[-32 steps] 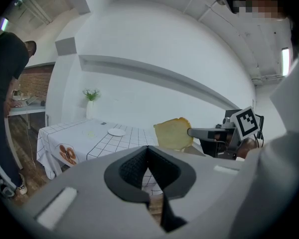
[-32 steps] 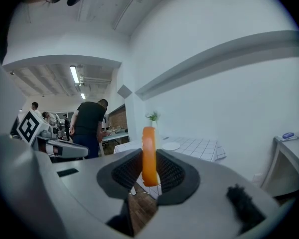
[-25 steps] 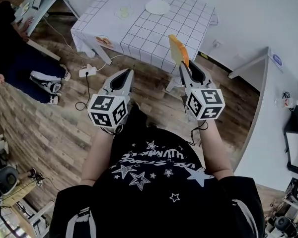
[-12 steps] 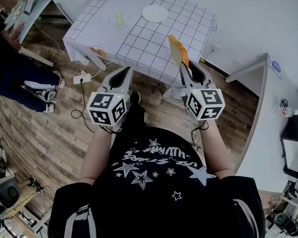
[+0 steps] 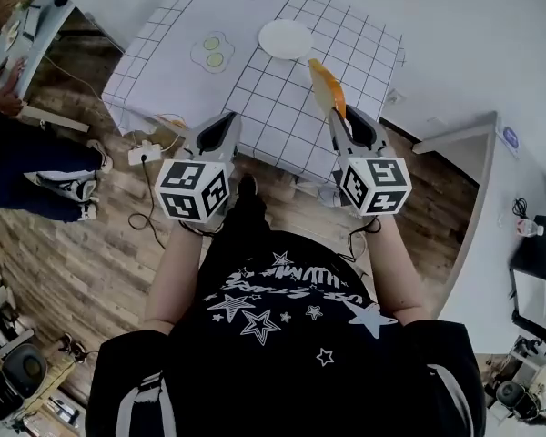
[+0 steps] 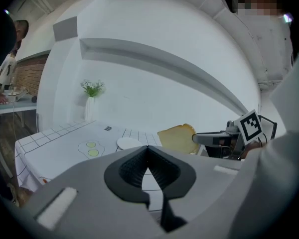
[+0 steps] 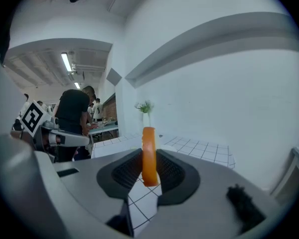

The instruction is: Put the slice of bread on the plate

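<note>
Now right tool (image 5: 338, 116), partly open, tight on upright bread slice (image 5: 327, 86).

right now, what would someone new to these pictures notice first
The orange-crusted slice of bread catches the eye first, held on edge in the right tongs, out towards the grid-cloth table. Next is the white plate, with nothing on it, further back on that table. The left tongs are shut and empty, to the left of the right tongs.
</note>
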The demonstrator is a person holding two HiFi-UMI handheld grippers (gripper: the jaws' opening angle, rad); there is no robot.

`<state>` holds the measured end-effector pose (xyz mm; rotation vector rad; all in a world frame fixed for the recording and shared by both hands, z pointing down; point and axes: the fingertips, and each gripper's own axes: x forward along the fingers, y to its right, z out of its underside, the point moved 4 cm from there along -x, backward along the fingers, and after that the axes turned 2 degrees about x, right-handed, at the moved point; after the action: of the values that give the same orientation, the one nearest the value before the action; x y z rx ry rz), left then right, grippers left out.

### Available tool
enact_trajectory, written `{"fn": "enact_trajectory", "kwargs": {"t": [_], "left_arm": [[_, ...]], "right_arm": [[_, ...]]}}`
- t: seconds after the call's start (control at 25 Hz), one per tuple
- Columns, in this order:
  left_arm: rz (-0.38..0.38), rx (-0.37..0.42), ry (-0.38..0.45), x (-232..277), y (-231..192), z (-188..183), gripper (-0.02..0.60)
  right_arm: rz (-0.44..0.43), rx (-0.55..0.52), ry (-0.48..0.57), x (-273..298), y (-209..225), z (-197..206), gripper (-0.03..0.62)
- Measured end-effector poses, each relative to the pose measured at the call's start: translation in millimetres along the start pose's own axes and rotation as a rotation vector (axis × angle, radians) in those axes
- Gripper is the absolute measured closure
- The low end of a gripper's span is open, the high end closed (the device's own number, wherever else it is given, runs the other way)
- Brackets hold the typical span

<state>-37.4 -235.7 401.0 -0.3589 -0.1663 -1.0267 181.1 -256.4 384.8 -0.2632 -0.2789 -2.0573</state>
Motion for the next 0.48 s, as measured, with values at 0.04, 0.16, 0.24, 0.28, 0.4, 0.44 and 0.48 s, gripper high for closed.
{"fn": "enact_trajectory", "kwargs": {"t": [0.04,0.16,0.24,0.28,0.4,0.44,0.48], "left_arm": [[0.002,-0.001,-0.001,7.8,-7.4,-4.8,0.572],[0.009,-0.006,-0.009,28.3,-28.4,-15.6,0.572],[0.015,-0.009,-0.021,39.8,-40.9,-20.0,0.572],[0.019,-0.010,-0.026,45.2,-46.8,-22.1,0.572],[0.024,-0.009,-0.042,60.4,-65.3,-28.3,0.572],[0.024,-0.010,-0.047,65.1,-71.6,-30.2,0.572],[0.025,-0.012,-0.051,69.5,-77.8,-31.9,0.572]], "right_arm": [[0.005,0.000,-0.003,9.7,3.1,-2.8,0.503],[0.025,-0.017,-0.022,37.7,11.0,-8.6,0.503],[0.031,-0.041,-0.042,55.7,15.0,-10.9,0.503],[0.035,-0.056,-0.052,65.0,17.2,-11.8,0.503],[0.060,-0.118,-0.084,95.1,25.6,-11.8,0.503],[0.070,-0.141,-0.098,105.1,28.6,-10.7,0.503],[0.080,-0.163,-0.112,114.6,31.2,-9.4,0.503]]}}
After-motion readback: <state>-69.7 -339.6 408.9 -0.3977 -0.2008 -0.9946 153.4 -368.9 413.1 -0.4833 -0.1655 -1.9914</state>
